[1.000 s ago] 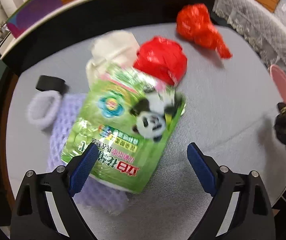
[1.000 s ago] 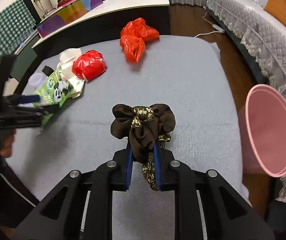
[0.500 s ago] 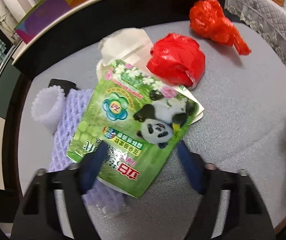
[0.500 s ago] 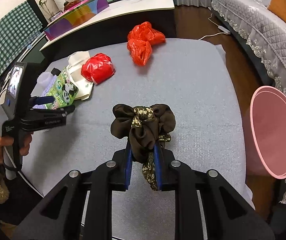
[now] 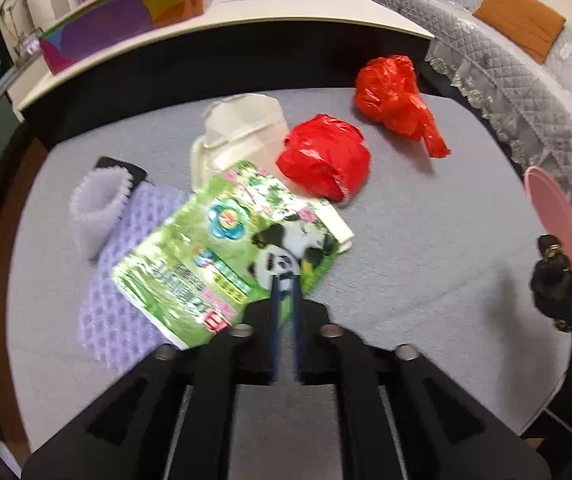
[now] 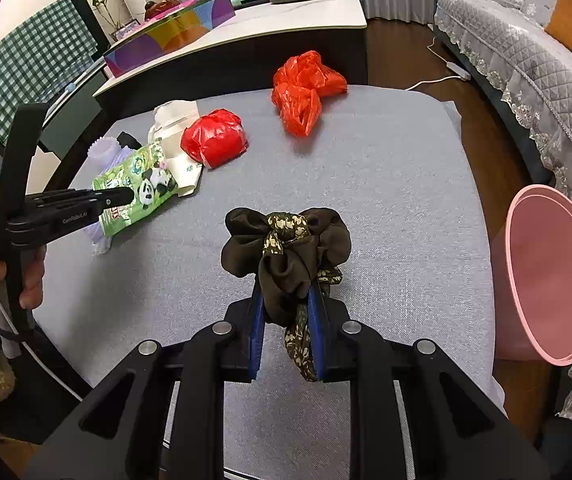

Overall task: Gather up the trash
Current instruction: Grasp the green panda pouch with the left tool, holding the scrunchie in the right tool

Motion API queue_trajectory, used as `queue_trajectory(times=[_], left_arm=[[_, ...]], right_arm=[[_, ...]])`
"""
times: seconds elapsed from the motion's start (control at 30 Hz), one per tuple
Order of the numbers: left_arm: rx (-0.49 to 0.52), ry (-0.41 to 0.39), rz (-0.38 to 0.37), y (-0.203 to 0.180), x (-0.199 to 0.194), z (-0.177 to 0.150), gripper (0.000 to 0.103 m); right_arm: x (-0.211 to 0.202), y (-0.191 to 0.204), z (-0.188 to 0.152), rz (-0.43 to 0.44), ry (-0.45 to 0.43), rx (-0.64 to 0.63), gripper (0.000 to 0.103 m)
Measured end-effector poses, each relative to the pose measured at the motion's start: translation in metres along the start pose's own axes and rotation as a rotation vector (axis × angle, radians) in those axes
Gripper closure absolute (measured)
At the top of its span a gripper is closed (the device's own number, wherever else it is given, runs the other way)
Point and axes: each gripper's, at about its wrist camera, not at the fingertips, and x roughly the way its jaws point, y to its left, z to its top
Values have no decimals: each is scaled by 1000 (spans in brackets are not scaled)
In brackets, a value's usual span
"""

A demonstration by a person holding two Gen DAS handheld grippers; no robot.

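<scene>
A green pouch with a panda print (image 5: 205,256) lies tilted over a purple foam net (image 5: 125,280) at the left of the grey padded table (image 6: 386,180). My left gripper (image 5: 284,280) is closing its jaws on the pouch's near edge by the panda, and the blue pads pinch it. In the right wrist view a hand holds that left gripper (image 6: 123,196) at the pouch (image 6: 141,184). My right gripper (image 6: 286,292) is shut on a dark brown hair scrunchie (image 6: 286,240), held above the table's middle.
A crumpled red bag (image 5: 326,160), a second red bag (image 5: 394,96), a white bag (image 5: 241,128) and a white foam sleeve (image 5: 93,208) lie on the table. A pink bin (image 6: 554,272) stands off its right edge. A low cabinet (image 6: 286,20) lies behind, a sofa (image 6: 526,60) at the right.
The left gripper's jaws have gone from wide apart to nearly together on the pouch's edge, and the pouch has turned and tilted. The right gripper still holds the scrunchie in place.
</scene>
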Motion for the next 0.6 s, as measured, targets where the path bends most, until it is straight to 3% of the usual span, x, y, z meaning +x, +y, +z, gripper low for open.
queue_trajectory(times=[0.03,0.07,0.1,0.2,0.27,0.33,0.47,0.6], left_arm=[[20,-2,12,-3,-1,0,46],[42,-15,33,-7,-2,-1,36],[76,-41,64,-13,-1,0,32],[142,3,124,-16,7,3,29],[124,52,168,-14,23,5,29],[108,84,166,-13,31,5,29],[141,88,185,-20,36,2,29],[142,66,212,-21,37,1,20]], right_arm=[[0,0,0,0,0,0,83],[0,-1,-1,0,1,1,83],[0,-1,-1,0,2,3,83],[1,-3,-1,1,8,10,83],[1,-4,-2,4,11,11,83],[2,-4,-1,6,14,12,83],[5,-8,-1,2,23,18,83],[8,-10,-1,4,37,24,83]])
